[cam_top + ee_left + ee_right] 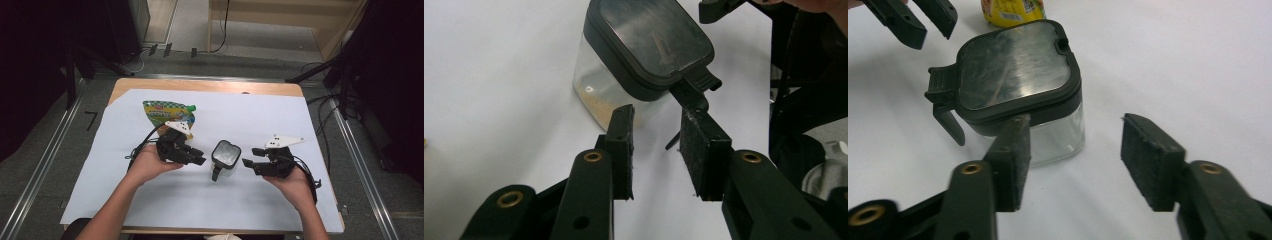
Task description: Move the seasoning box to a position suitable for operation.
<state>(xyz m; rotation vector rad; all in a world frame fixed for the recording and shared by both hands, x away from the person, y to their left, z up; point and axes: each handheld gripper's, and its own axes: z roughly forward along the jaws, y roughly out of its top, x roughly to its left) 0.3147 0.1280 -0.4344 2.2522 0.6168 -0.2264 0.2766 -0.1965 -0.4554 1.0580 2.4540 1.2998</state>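
Clear canister [225,159] with dark latch lid stands on worktop [300,115] between tools. Left tool [656,145] released, just short of latch. Right tool [1073,165] released beside canister wall. Refill pouch [167,114] beyond left tool, partly hidden; print illegible.

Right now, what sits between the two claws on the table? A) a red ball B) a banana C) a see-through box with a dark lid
C: a clear box with a dark lid stands between the left claw and the right claw.
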